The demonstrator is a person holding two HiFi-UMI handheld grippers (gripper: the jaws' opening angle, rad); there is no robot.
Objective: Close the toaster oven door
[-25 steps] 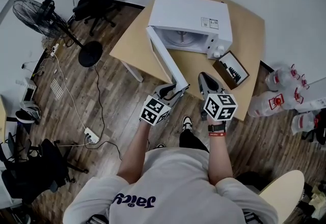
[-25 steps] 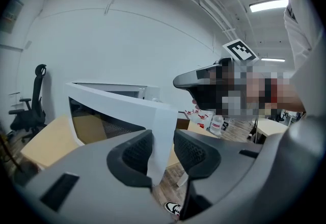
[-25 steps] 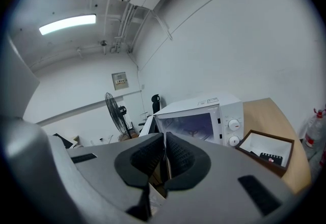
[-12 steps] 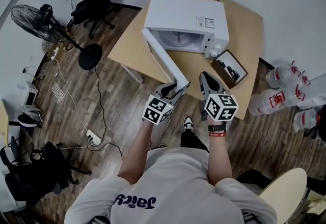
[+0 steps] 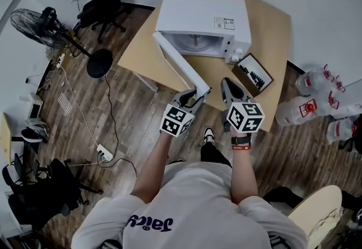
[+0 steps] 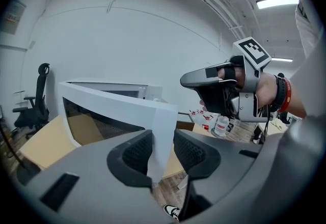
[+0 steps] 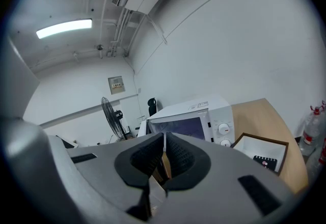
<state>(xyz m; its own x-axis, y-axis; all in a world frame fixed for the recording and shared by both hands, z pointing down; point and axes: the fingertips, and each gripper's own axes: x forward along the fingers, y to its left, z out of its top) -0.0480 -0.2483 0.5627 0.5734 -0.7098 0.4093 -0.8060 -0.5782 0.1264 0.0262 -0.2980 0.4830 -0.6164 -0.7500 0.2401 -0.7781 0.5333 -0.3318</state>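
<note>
Your left gripper clamps the free edge of the toaster oven door, which stands swung open toward you, left of the toaster oven. The door looks stiff, light and slick-faced, so keep hold at that edge. Your right gripper is closed on nothing.

Right tongs closed to slit, empty; white toaster oven beyond on wooden table; fan left.

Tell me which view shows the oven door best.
Head view: the whole door shows, swung open, with its free edge in the left gripper. The left gripper view shows only that edge and the window close up. The right gripper view barely shows it.
</note>
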